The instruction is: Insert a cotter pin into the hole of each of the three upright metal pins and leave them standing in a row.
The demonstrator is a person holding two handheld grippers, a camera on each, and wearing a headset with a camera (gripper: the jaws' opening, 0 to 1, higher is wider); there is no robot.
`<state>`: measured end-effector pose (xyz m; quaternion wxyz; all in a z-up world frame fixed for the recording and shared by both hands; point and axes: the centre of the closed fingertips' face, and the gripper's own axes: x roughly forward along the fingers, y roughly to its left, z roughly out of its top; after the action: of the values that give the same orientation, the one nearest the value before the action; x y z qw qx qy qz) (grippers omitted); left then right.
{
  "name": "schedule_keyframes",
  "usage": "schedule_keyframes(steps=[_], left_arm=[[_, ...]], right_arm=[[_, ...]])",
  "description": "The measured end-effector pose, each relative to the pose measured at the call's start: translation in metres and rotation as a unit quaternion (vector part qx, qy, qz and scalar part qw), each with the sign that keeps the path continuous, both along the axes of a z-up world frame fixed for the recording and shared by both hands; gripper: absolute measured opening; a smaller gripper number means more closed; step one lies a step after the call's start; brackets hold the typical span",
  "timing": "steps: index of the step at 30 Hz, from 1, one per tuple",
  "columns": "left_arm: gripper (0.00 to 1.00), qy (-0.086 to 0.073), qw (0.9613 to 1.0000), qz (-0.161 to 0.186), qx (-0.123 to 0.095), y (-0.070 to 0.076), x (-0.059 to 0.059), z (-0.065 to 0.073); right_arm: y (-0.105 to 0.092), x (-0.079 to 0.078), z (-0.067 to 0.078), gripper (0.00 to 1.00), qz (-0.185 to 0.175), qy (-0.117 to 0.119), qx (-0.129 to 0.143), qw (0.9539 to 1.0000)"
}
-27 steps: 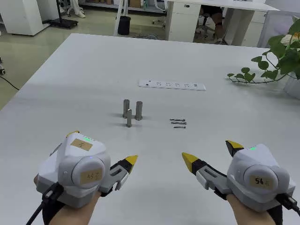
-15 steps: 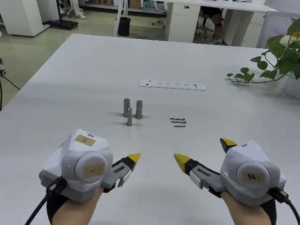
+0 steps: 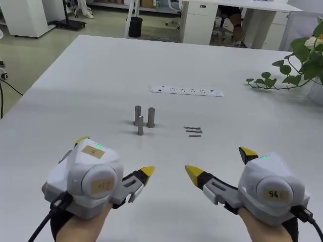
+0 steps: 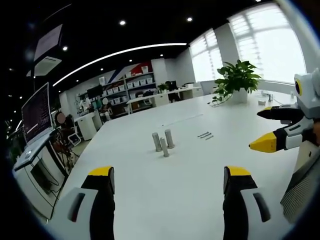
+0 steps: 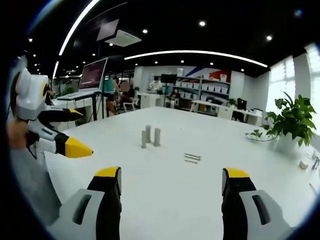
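I have both tools over the near edge of the white table (image 3: 75, 75). The white left gripper with yellow-tipped jaws (image 3: 113, 155) is spread wide and holds nothing; the matching right gripper (image 3: 220, 161) gapes empty too. The three short grey upright metal pins (image 3: 143, 120) stand in a tight cluster near the table's middle. The three small dark cotter pins (image 3: 192, 131) lie flat to their right, apart from them. A long white power strip (image 3: 185, 91) lies toward the far edge.
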<state>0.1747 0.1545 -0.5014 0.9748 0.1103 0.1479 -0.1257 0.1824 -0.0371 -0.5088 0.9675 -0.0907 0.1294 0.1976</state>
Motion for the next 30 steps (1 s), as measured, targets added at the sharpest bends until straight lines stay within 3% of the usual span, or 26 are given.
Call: schedule_keyframes(steps=[2,7,30], left_arm=[[0.89,0.003,1.0000,-0.001,-0.003,-0.0009,-0.0009,-0.0006],[0.89,0.001,0.9999,-0.003,-0.014,-0.0022,-0.0015,0.0008],[0.93,0.005,1.0000,-0.004,-0.007,-0.0027,-0.0032,-0.0021]], right_arm=[[0.0032,-0.0014,-0.0038,0.82,0.006,0.007,0.000,1.0000],[0.0051,-0.0023,-0.0019,0.82,0.008,0.000,-0.010,0.9999],[-0.0034,0.0000,0.0056,0.83,-0.011,-0.012,0.012,0.9998]])
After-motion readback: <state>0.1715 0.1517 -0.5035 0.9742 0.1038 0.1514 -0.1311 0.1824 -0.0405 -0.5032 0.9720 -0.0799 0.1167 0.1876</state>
